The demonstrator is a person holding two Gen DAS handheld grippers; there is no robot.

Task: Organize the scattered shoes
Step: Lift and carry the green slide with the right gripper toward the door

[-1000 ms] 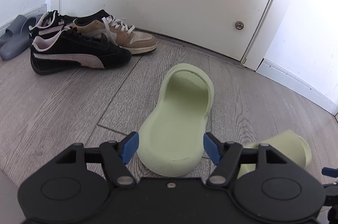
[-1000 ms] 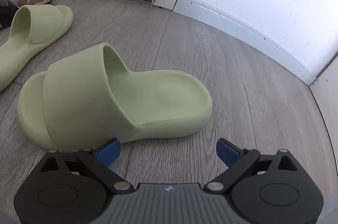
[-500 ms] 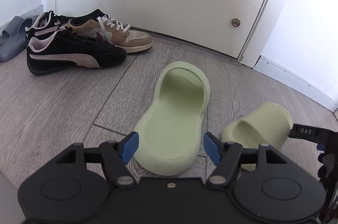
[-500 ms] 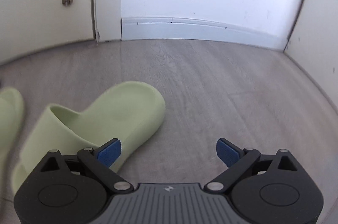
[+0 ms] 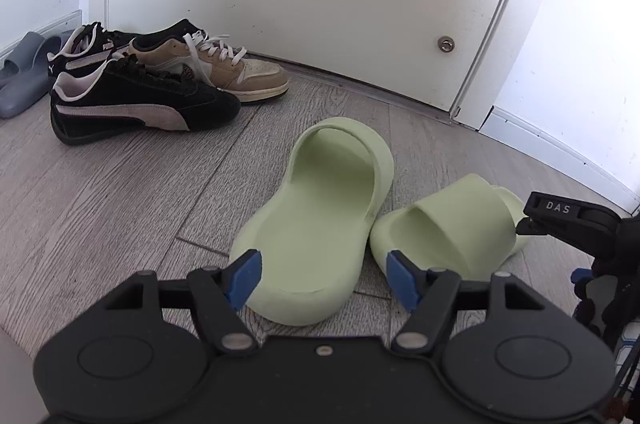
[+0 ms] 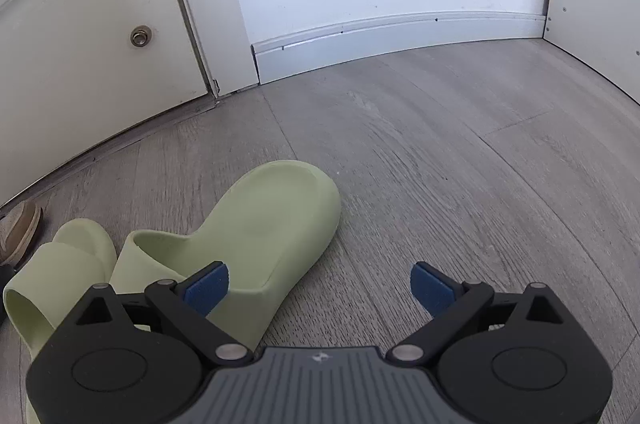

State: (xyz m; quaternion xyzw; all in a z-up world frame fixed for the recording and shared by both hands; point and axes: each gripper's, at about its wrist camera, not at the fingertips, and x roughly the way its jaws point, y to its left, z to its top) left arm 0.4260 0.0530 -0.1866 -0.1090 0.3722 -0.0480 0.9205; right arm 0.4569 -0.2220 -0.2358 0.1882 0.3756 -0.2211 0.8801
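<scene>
Two pale green moulded foam slides lie side by side on grey wood-plank flooring [image 5: 120,191] in front of a white panelled door [image 5: 320,3]. The left pale green slide [image 5: 320,207] rests flat, toe toward the door, its smooth one-piece strap arched over a wide footbed. The right pale green slide [image 5: 452,228] lies just beside it, touching or nearly touching at mid-length. In the right wrist view the same right slide [image 6: 256,232] points toe-first toward the white baseboard [image 6: 400,35], beside its partner [image 6: 60,272].

The left gripper [image 5: 322,278] hovers low with its blue-padded fingers spread on either side of the left slide's heel, gripping nothing. The right gripper [image 6: 318,288] also stands wide apart, its left pad over the right slide's edge, its right pad over bare floor.

Against the door stands a row of other footwear: two black suede sneakers with pale side stripes [image 5: 140,103], one tan and white lace-up sneaker [image 5: 216,71], and grey rubber slides [image 5: 24,75] near the wall, their count unclear.
</scene>
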